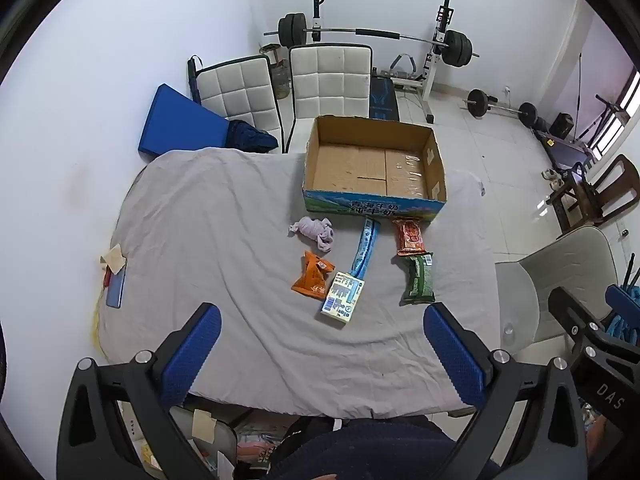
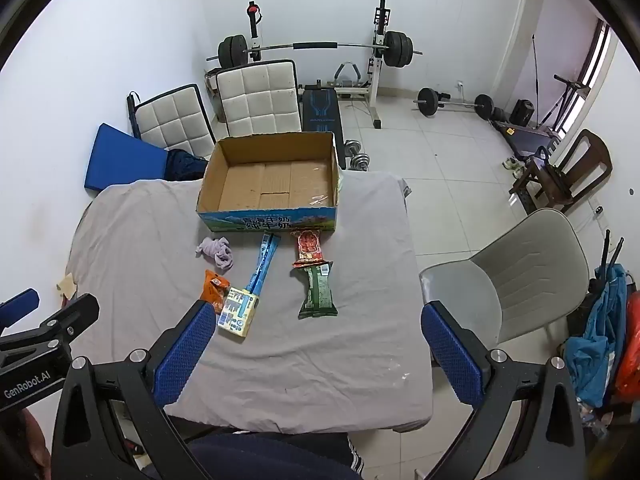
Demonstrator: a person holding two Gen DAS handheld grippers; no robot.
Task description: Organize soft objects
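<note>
An open, empty cardboard box (image 1: pixel 372 164) (image 2: pixel 272 180) stands at the far side of the grey-covered table (image 1: pixel 200 240) (image 2: pixel 320 352). In front of it lie a crumpled lilac cloth (image 1: pixel 316 232) (image 2: pixel 218 252), an orange snack packet (image 1: pixel 312 276) (image 2: pixel 214 285), a pale carton (image 1: pixel 342 298) (image 2: pixel 238 312), a long blue strip packet (image 1: pixel 364 248) (image 2: pixel 262 262), a red packet (image 1: pixel 409 236) (image 2: pixel 309 246) and a green packet (image 1: pixel 418 280) (image 2: pixel 318 290). My left gripper (image 1: pixel 322 322) and right gripper (image 2: pixel 318 320) hover open and empty above the near table edge.
Two white padded chairs (image 1: pixel 280 88) and a blue cushion (image 1: pixel 176 124) stand behind the table. A grey chair (image 2: pixel 516 276) is at the right. A phone (image 1: pixel 116 284) lies at the table's left edge. Weight gear (image 2: pixel 316 48) fills the back.
</note>
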